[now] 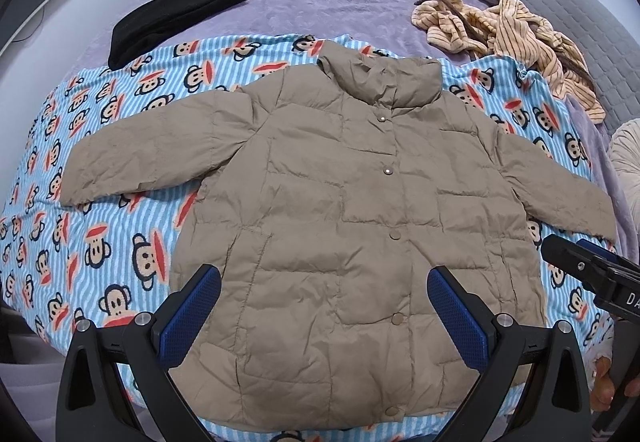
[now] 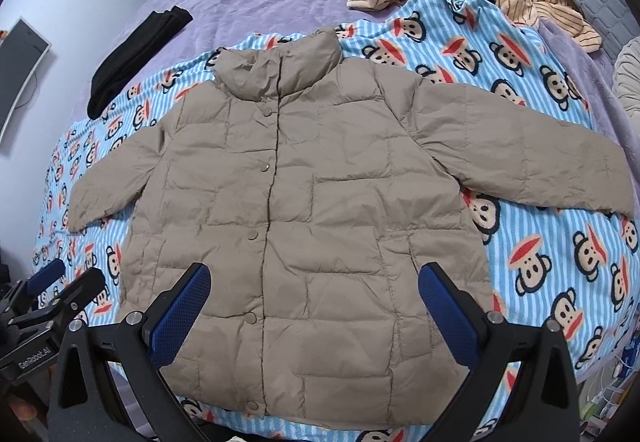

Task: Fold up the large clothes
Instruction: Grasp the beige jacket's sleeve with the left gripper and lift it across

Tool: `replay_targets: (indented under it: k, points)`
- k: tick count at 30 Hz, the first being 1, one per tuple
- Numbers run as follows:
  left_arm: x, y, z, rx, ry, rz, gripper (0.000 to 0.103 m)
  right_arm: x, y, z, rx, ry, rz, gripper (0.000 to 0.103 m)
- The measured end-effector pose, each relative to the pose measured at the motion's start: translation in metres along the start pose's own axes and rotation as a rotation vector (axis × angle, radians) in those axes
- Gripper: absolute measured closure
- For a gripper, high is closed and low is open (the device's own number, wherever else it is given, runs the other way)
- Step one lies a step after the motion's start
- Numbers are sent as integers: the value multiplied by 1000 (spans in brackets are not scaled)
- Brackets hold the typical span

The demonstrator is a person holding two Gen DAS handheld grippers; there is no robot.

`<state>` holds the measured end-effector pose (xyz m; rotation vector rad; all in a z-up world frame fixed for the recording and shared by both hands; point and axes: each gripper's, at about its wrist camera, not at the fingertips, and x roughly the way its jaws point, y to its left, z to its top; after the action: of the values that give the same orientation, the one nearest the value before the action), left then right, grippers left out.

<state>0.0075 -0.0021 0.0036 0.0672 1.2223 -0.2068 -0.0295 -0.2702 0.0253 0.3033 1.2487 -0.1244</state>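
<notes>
Jacket (image 1: 340,210) spread flat (snapped), beneath both gaping claws, untouched

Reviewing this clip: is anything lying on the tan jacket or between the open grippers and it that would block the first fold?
Nothing visible does. The tan jacket lies flat and bare on the monkey blanket. The black garment and striped garment sit apart, beyond its collar. The left gripper and right gripper hover open over its hem.

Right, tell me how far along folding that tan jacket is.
Done: the tan jacket lies flat and snapped shut on the monkey blanket, sleeves spread. In hand: nothing; the left tongs and right tongs hang open above its hem. Left: every fold, plus perhaps the striped garment.
</notes>
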Motion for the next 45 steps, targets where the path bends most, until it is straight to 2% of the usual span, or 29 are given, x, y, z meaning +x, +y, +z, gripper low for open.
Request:
replay_targets:
  k: [3, 8, 12, 14, 17, 21, 25, 27, 31, 32, 33, 34, 35, 36, 38, 40, 42, 45]
  points:
    - [9, 17, -4, -24, 7, -8, 0, 1, 6, -2, 7, -7, 43, 0]
    - [37, 71, -7, -115, 39, -64, 0, 10, 26, -14, 1, -19, 101, 0]
    - [68, 135, 1, -220, 36, -73, 0, 40, 53, -23, -1, 121, 156, 0]
    - [88, 170, 8, -277, 35, -74, 0, 57, 66, -28, -10, 157, 100, 0]
    - [117, 227, 17, -371, 0, -79, 0, 76, 84, -34, 33, 145, 41, 0]
    - [160, 303, 24, -522, -28, -91, 0, 109, 105, -42, 92, 161, 24, 0]
    - [203, 369, 29, -688, -43, -123, 0, 138, 134, -42, 85, 154, 42, 0]
    - [213, 390, 36, -750, -76, -143, 0, 151, 150, -37, 62, 136, 48, 0]
    - [218, 413, 60, -791, -138, -126, 1, 173, 177, -22, 36, 121, 71, 1]
    - [221, 417, 66, -801, -140, -119, 5, 176, 184, -17, 24, 114, 80, 1]
    - [224, 421, 71, -813, -140, -100, 18, 179, 191, -12, 9, 105, 86, 1]
    - [226, 424, 76, -816, -138, -86, 23, 181, 197, -9, -4, 98, 90, 1]
    - [227, 425, 79, -814, -141, -79, 38, 185, 204, -3, -16, 89, 93, 1]
    - [226, 425, 82, -800, -148, -74, 64, 188, 209, 1, -24, 81, 96, 1]
    - [223, 421, 90, -746, -159, -116, 93, 192, 219, 11, -32, 62, 106, 2]
    - [208, 415, 96, -687, -185, -91, 94, 195, 227, 21, -29, 34, 126, 21]
    - [183, 405, 99, -602, -243, -65, 94, 202, 232, 31, -4, 40, 186, 87]
    - [142, 385, 106, -504, -322, -87, 94, 217, 242, 45, 45, 34, 258, 89]
